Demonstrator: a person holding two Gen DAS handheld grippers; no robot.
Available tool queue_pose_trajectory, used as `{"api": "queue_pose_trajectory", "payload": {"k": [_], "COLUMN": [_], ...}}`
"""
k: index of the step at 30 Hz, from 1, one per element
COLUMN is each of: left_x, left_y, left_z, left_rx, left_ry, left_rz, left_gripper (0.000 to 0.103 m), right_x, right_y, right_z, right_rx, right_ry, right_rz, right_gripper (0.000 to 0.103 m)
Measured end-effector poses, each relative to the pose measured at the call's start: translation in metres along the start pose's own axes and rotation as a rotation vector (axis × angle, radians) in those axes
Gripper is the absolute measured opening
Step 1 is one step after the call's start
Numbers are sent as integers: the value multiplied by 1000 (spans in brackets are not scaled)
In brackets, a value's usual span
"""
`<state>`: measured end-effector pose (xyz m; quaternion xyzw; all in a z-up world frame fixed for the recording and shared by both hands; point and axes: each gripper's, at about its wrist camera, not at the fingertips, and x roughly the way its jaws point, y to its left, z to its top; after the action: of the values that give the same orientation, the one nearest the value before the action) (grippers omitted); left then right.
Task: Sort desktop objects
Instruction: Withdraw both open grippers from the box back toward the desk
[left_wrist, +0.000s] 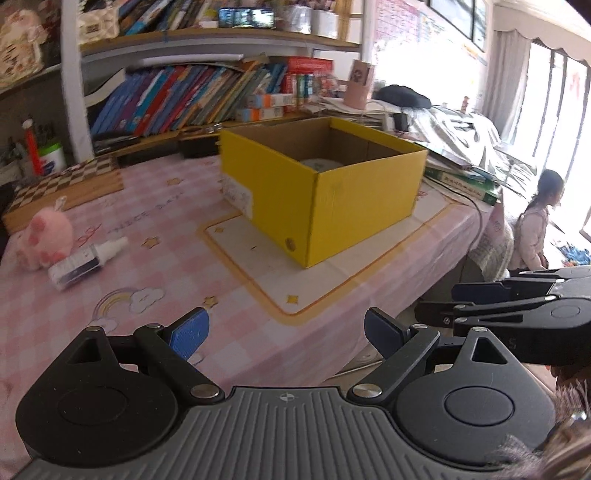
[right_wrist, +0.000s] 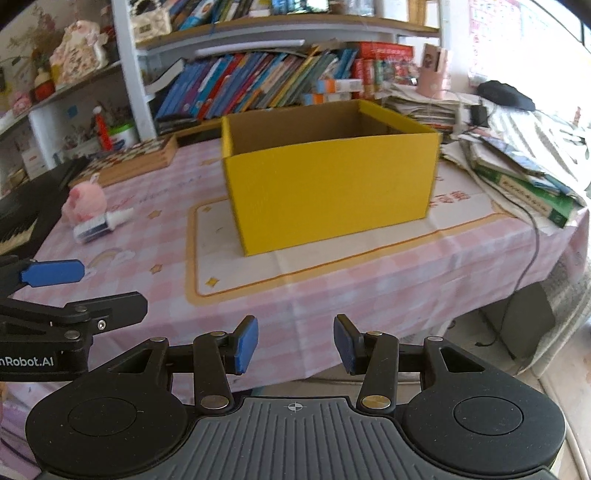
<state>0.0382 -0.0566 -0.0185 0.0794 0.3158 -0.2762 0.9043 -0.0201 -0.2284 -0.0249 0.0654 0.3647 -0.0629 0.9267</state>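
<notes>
Tabletop (right_wrist: 369, 288) under pink checked cloth, yellow box (right_wrist: 328, 192) as landmark, open-topped, a pale round thing lying inside. Left of the box, well apart: pink plush (left_wrist: 46, 236), then white bottle (left_wrist: 86, 260) lying flat, touching the plush. Nearer than the box, off the tabletop edge: left tool (left_wrist: 286, 334) spread wide, right tool (right_wrist: 295, 343) part open, both empty. Probably the approach step, nothing yet gripped. Next likely: left tool toward plush or bottle, pads either side, then a carry to the box.
</notes>
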Motion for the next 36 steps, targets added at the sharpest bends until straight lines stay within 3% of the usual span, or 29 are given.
{"api": "queue_pose_trajectory", "payload": {"k": [12, 36], "left_x": [-17, -29], "left_y": [36, 80], "left_z": [-14, -19], "left_rx": [-138, -253], "left_ry": [15, 4], "left_rz": [118, 227], "left_gripper": [91, 91], "right_x": [14, 30], "right_y": [45, 84], "right_z": [10, 27], "right_rx": [-116, -152], "right_ry": [8, -4], "right_rz": [128, 201], "right_gripper": [46, 50]}}
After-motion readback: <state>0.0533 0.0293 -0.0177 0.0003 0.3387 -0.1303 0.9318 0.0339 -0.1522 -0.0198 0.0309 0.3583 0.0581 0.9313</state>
